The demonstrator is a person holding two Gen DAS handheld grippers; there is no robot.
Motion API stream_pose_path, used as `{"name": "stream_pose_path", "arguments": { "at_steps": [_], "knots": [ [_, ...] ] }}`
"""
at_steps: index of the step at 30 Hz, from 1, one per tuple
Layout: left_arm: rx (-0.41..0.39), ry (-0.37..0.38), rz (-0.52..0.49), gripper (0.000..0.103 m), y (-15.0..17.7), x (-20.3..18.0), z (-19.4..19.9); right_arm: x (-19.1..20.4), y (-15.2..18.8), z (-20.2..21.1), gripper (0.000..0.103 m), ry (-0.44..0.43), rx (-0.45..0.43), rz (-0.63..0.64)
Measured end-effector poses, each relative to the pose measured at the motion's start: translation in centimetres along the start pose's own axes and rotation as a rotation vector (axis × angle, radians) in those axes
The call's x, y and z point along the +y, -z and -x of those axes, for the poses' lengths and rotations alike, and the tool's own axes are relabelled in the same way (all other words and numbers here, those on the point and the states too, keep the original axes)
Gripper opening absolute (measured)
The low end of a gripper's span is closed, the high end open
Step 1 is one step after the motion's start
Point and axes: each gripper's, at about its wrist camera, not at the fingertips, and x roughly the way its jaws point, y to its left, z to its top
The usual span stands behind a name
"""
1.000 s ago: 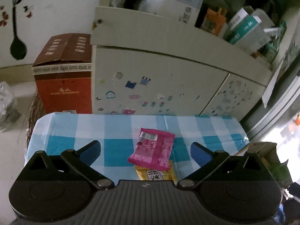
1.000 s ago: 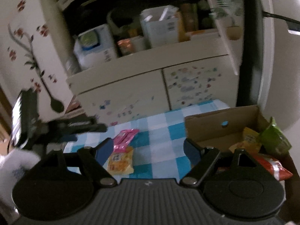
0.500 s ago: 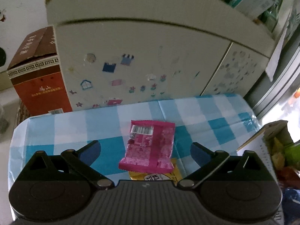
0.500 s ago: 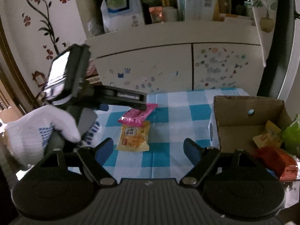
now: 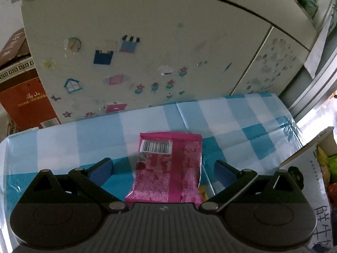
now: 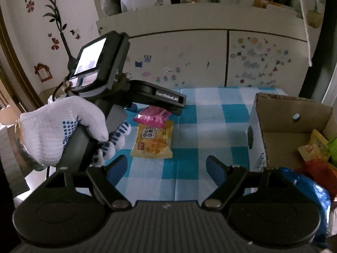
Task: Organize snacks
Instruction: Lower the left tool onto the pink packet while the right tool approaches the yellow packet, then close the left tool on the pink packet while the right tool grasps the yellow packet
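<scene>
over the last second the left hand-held gripper (image 5: 162, 169) has dropped toward the blue-and-white checked table (image 5: 242, 122), so the glossy pink snack packet (image 5: 168, 168) now sits between its wide-apart fingers, untouched; a grasp looks imminent. the packet lies on a yellow waffle-biscuit packet (image 6: 152, 141). the right hand-held gripper (image 6: 167, 168) hangs spread and empty beside the open brown cardboard box (image 6: 294, 122) of snacks.

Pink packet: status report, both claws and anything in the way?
Left claw open, straddling the pink packet, not gripping. Right claw open, empty, over the table. Pink packet overlaps the yellow packet. Box at right, path unblocked.
</scene>
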Motion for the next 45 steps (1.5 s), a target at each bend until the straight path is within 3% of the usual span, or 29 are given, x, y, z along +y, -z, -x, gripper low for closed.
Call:
{"name": "stream_pose_path", "arguments": {
  "at_steps": [2,9,16,22,25,26,27,29,32,45],
  "knots": [
    [-0.012,0.004,-0.003,0.101,0.0,0.1,0.0,0.3,0.0,-0.7,0.082,0.005,0.005,0.010],
    [-0.030,0.074,0.043,0.071,-0.5,2.2,0.7,0.9,-0.1,-3.8,0.082,0.011,0.017,0.016],
    [-0.042,0.062,0.050,0.066,-0.3,3.9,1.3,1.5,-0.4,-7.2,0.082,-0.011,0.007,0.011],
    [-0.044,0.054,0.054,0.070,-0.3,4.8,1.3,1.8,-0.5,-9.4,0.082,0.004,-0.003,0.015],
    [-0.045,0.063,0.042,0.082,-0.2,4.1,0.8,1.4,-0.6,-10.4,0.085,0.007,-0.003,0.001],
    [-0.043,0.056,0.037,0.089,-0.2,4.1,0.8,1.5,-0.6,-10.5,0.085,0.008,-0.012,0.005],
    [-0.032,0.026,0.026,0.102,-0.3,3.9,0.8,1.7,-0.7,-10.6,0.085,0.014,-0.013,0.010],
    [-0.001,-0.049,-0.004,0.103,-0.1,3.3,0.1,1.8,-0.8,-10.8,0.085,0.027,-0.016,0.024],
    [-0.001,-0.099,-0.097,0.103,0.4,2.1,-0.2,2.0,-0.7,-11.0,0.086,0.033,-0.021,0.039],
    [-0.020,-0.102,-0.099,0.103,0.6,2.0,-0.2,2.8,-0.3,-11.6,0.083,0.082,-0.038,0.129]
  ]
}}
